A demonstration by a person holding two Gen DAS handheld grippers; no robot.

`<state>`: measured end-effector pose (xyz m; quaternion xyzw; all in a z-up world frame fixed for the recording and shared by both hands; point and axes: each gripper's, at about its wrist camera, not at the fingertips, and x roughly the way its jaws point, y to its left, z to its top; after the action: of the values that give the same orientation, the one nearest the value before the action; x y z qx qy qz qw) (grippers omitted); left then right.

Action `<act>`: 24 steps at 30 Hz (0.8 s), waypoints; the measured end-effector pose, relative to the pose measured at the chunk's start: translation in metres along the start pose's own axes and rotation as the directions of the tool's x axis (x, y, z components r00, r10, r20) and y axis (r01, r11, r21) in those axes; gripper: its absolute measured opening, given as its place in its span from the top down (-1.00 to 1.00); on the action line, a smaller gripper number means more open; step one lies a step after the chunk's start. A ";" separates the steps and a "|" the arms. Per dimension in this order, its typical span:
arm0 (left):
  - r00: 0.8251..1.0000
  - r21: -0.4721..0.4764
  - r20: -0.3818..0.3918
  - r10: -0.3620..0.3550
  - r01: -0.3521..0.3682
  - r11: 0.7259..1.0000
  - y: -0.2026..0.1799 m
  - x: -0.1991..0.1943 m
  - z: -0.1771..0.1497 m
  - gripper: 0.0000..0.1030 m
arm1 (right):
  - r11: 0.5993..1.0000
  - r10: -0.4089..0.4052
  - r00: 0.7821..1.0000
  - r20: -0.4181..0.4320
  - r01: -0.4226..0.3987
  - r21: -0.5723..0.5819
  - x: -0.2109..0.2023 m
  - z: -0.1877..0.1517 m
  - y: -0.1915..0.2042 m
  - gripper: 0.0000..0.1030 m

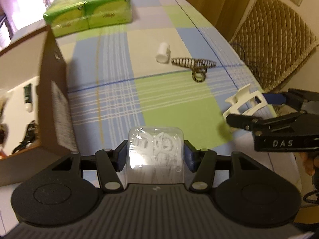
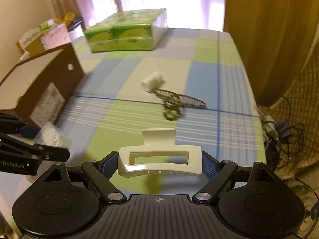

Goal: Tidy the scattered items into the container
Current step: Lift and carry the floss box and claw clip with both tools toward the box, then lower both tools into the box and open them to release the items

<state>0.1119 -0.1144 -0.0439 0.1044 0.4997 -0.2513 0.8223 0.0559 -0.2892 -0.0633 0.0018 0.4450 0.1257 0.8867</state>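
Left wrist only: box (image 1: pixel 52 107) interior.

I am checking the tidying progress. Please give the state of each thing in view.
left gripper: shut on clear plastic box
clear plastic box: held, lifted
right gripper: shut on white hair claw
white hair claw: held, lifted
white bottle: lying on table
striped hair ties: on table
cardboard box: open

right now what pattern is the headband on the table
Black-and-white zebra-like stripes on the headband, clearest in the left wrist view.
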 end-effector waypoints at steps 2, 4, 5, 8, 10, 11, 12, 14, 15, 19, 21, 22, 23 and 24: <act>1.000 -0.012 0.017 0.006 -0.006 1.000 0.007 -0.012 -0.001 -0.01 | 1.000 0.017 1.000 0.008 -0.017 -0.012 -0.006 0.005 0.011 -0.69; 0.999 -0.026 0.035 0.014 -0.013 1.000 0.015 -0.024 -0.003 -0.01 | 0.999 0.032 0.999 0.019 -0.032 -0.026 -0.012 0.009 0.022 -0.69; 0.999 -0.032 0.045 0.015 -0.013 0.999 0.019 -0.029 -0.004 -0.01 | 0.999 0.039 0.999 0.025 -0.039 -0.032 -0.016 0.011 0.028 -0.69; 0.997 -0.050 0.079 0.018 -0.015 0.999 0.032 -0.047 -0.009 -0.01 | 0.997 0.061 0.997 0.036 -0.059 -0.046 -0.024 0.016 0.047 -0.69; 0.994 -0.062 0.103 0.021 -0.015 0.998 0.042 -0.059 -0.013 -0.01 | 0.995 0.084 0.996 0.042 -0.082 -0.052 -0.029 0.020 0.062 -0.69; 0.993 -0.067 0.115 0.023 -0.015 0.998 0.048 -0.066 -0.016 -0.01 | 0.994 0.100 0.994 0.044 -0.097 -0.056 -0.032 0.022 0.069 -0.69; 0.992 -0.074 0.128 0.025 -0.016 0.997 0.054 -0.073 -0.019 -0.01 | 0.992 0.115 0.992 0.047 -0.113 -0.061 -0.034 0.024 0.078 -0.69; 0.989 -0.087 0.147 0.031 -0.018 0.996 0.067 -0.087 -0.026 -0.01 | 0.987 0.145 0.988 0.055 -0.141 -0.074 -0.038 0.027 0.095 -0.69; 0.987 -0.093 0.155 0.035 -0.021 0.995 0.073 -0.093 -0.029 -0.01 | 0.984 0.162 0.985 0.059 -0.156 -0.083 -0.039 0.029 0.104 -0.69; 0.982 -0.121 0.177 0.058 -0.037 0.992 0.101 -0.114 -0.042 -0.01 | 0.970 0.223 0.973 0.068 -0.214 -0.112 -0.043 0.034 0.142 -0.69; 0.979 -0.136 0.189 0.069 -0.043 0.990 0.117 -0.126 -0.048 -0.01 | 0.963 0.247 0.966 0.070 -0.237 -0.126 -0.042 0.036 0.161 -0.69; 0.978 -0.141 0.195 0.074 -0.046 0.989 0.124 -0.132 -0.051 -0.01 | 0.960 0.257 0.964 0.071 -0.246 -0.132 -0.042 0.038 0.169 -0.69; 0.977 -0.147 0.199 0.079 -0.050 0.988 0.131 -0.136 -0.053 -0.01 | 0.957 0.266 0.961 0.072 -0.255 -0.137 -0.041 0.039 0.177 -0.69; 0.975 -0.154 0.203 0.086 -0.055 0.987 0.140 -0.141 -0.056 -0.01 | 0.954 0.276 0.958 0.071 -0.265 -0.140 -0.040 0.040 0.184 -0.69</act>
<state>0.0884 0.0718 0.0415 0.0342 0.4239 -0.1938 0.8841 0.0243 -0.1155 0.0135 0.0108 0.3909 0.2743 0.8785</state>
